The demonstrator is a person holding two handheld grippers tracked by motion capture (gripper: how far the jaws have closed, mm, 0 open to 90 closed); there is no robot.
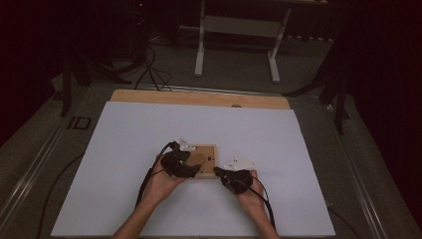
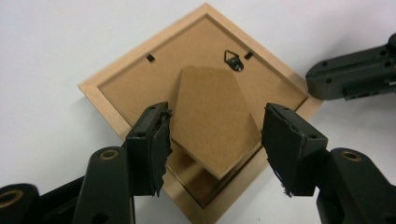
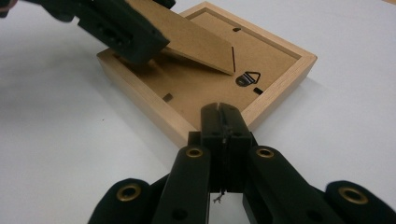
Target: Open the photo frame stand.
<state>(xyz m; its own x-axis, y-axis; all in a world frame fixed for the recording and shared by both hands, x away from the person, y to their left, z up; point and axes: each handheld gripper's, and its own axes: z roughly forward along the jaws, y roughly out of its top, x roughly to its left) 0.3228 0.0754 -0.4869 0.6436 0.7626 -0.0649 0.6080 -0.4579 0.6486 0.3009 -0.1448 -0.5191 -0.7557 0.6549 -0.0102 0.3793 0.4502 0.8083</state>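
A small wooden picture frame (image 1: 208, 149) lies face down on the white sheet, its brown backing (image 2: 140, 79) up. Its cardboard easel flap (image 2: 210, 107) is lifted off the backing at an angle. My left gripper (image 2: 217, 121) stands open with a jaw on each side of the flap's free end, and a gap shows at the right pad (image 2: 280, 135). In the right gripper view the flap (image 3: 196, 42) rises under the left gripper (image 3: 121, 28). My right gripper (image 3: 222, 114) is shut with nothing in it, its tip against the frame's rim (image 3: 280, 74) near the metal hanger (image 3: 250, 78).
The white sheet (image 1: 149, 129) covers the table, with a bare wooden strip (image 1: 199, 97) along its far edge. Beyond it stand white table legs (image 1: 200, 45) and cables (image 1: 149, 69) on a dark floor. Both hands come in from the near edge.
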